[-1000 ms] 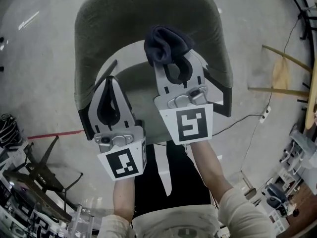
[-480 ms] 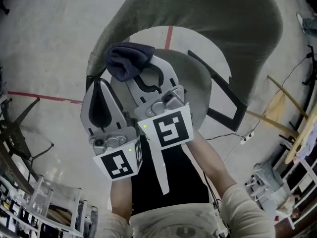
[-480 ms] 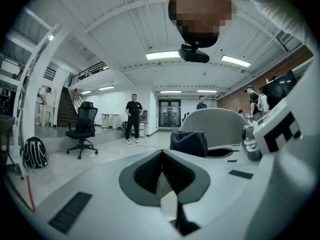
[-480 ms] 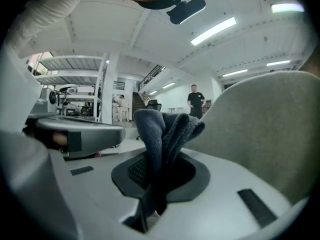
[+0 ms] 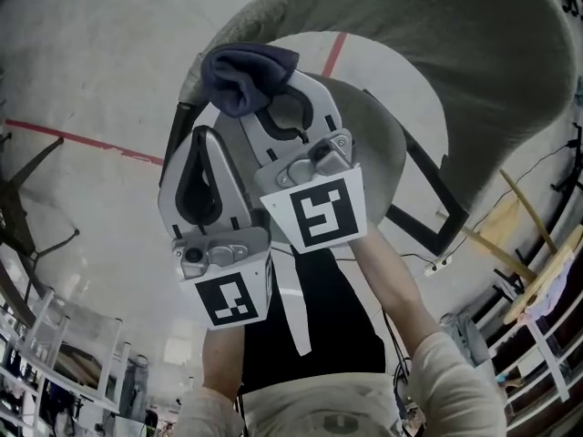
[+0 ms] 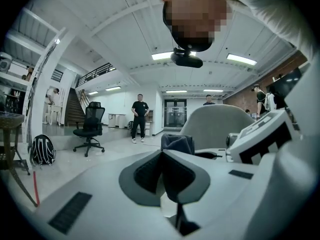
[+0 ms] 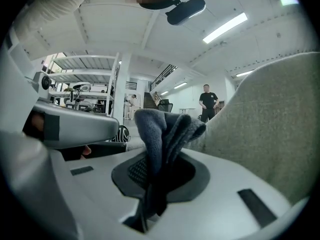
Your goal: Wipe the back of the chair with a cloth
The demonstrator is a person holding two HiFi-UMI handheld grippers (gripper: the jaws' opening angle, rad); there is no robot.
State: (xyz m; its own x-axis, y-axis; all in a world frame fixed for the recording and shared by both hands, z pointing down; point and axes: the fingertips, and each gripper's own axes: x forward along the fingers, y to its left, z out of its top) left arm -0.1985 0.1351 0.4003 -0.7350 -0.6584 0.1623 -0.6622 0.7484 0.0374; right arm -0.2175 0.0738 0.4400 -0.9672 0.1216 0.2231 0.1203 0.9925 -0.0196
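Our right gripper (image 5: 278, 107) clamps the dark cloth (image 5: 244, 76) at eleven o'clock, seemingly touching the chair back (image 5: 437, 25). Our left gripper (image 5: 202, 139) is closed and empty. We should press flat, sweeping toward two o'clock.

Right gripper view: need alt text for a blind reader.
The right gripper is shut on a bunched dark cloth that sticks up above the jaws. A grey upholstered chair back fills the right side, close to the cloth; a standing person shows far behind.
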